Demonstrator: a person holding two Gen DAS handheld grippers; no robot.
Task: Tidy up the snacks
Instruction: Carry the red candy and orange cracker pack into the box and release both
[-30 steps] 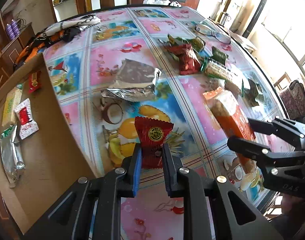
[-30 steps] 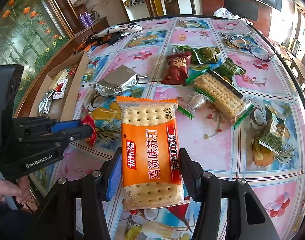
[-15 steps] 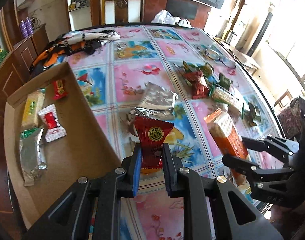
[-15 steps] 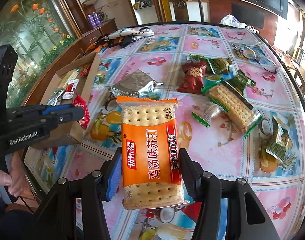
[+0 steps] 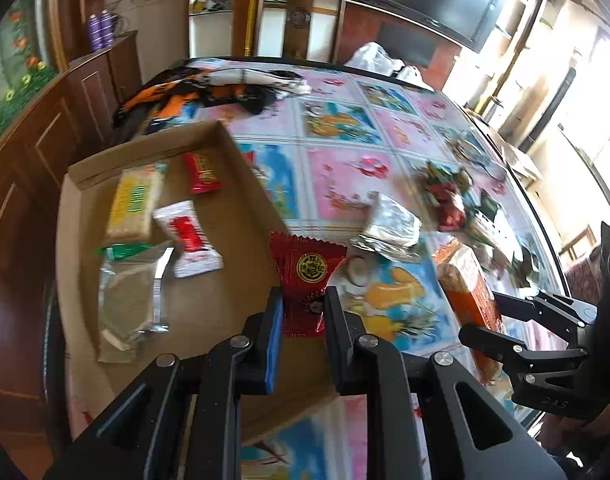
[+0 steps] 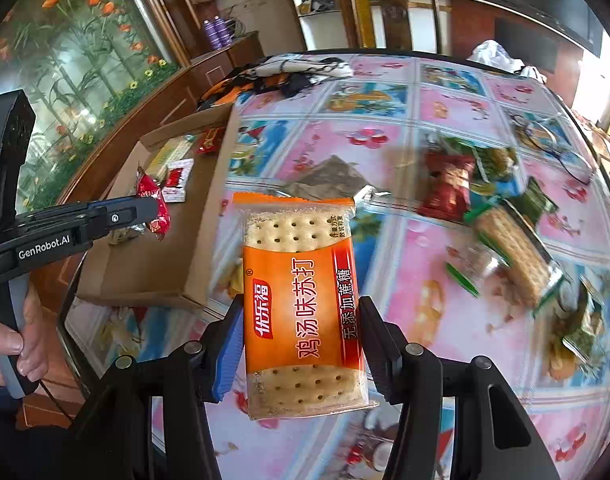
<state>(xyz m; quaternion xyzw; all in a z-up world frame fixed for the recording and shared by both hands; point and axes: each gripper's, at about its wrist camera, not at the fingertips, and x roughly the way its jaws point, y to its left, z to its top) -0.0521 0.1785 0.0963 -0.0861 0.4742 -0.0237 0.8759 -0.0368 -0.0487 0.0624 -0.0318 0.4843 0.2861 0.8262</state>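
Note:
My left gripper (image 5: pixel 303 304) is shut on a small red snack packet (image 5: pixel 307 276) with a gold seal, held above the right wall of the cardboard box (image 5: pixel 225 184). The same left gripper (image 6: pixel 155 206) and red packet (image 6: pixel 155 204) show over the box in the right wrist view. My right gripper (image 6: pixel 301 320) is shut on an orange cracker pack (image 6: pixel 303 304), held above the table beside the box (image 6: pixel 177 256). That pack (image 5: pixel 467 288) and the right gripper (image 5: pixel 493 316) appear at the right of the left wrist view.
The box holds a yellow cracker pack (image 5: pixel 135 202), a red packet (image 5: pixel 201 172), a white-and-red packet (image 5: pixel 187 236) and a clear bag (image 5: pixel 129 300). On the flowered tablecloth (image 6: pixel 445 104) lie a silver pouch (image 5: pixel 391 226), a red bag (image 6: pixel 445 184), a cracker sleeve (image 6: pixel 517 252), glasses (image 6: pixel 553 140). A hand (image 6: pixel 9 344) grips the left handle.
Both grippers have moved left toward the box with their packs. The left gripper now holds the red packet over the box wall instead of over the tablecloth.

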